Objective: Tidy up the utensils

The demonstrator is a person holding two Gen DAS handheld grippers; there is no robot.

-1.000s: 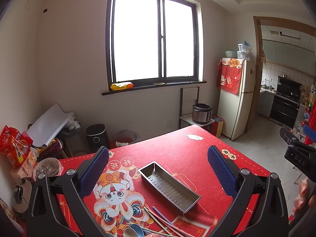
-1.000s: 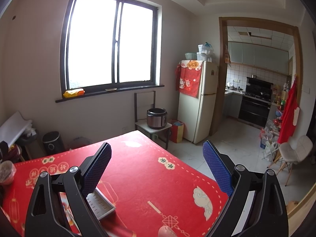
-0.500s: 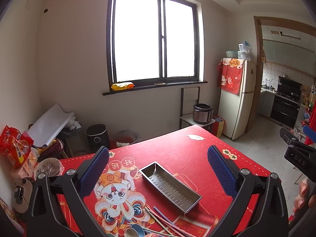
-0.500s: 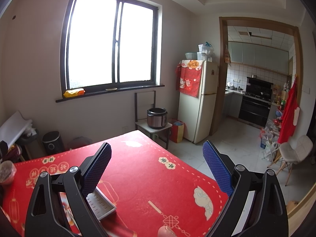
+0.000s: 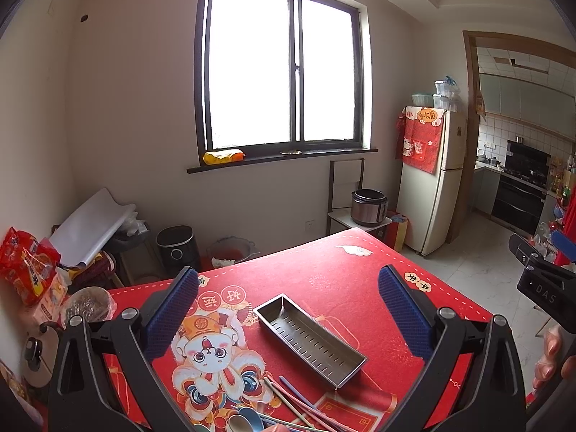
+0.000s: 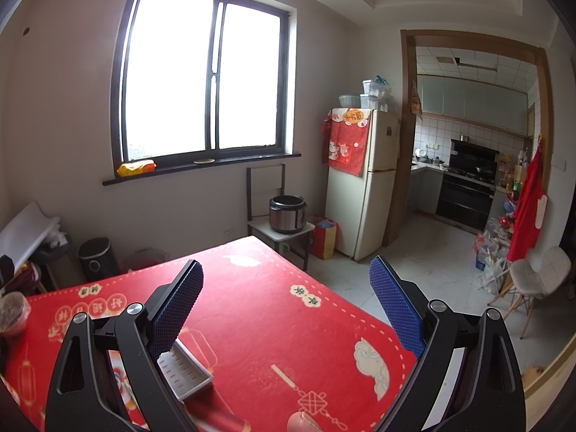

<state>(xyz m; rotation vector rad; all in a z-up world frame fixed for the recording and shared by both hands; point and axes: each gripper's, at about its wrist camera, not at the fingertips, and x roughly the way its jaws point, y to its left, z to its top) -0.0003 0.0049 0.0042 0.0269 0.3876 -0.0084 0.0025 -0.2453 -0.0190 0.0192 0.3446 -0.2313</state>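
Utensils (image 5: 288, 410) are seen heaped at the near edge of the table (image 5: 342, 270), just in front of the near end of a metal tray (image 5: 309, 338). The table is covered by a red cloth printed with a cartoon figure and gold characters, and it fills the lower half of both views. Behind it, a large dark-framed window (image 5: 284, 72) is set in the far wall, with a yellow packet (image 5: 223, 156) lying on its sill. A cream fridge (image 5: 432, 180) draped with a red cloth is placed to the right of the window, and a rice cooker (image 5: 369, 207) is set on a small stand beside it. A black bin (image 5: 178, 248) is seen on the floor against the wall.

The tray is laid diagonally near the middle of the table; its slotted floor is bare. The utensils are made up of several thin chopsticks, pink, green and lilac, fanned out toward the tray, with spoon bowls, one of them blue, beside them at the bottom edge of the left view.

The left tool (image 5: 288, 306) is held above the table with its blue-padded fingers wide apart, the tray seen between them. The right tool (image 6: 286, 298) is likewise held spread wide with nothing in it, over the table's right half; the tray's end (image 6: 183, 374) is seen partly hidden behind its left finger.
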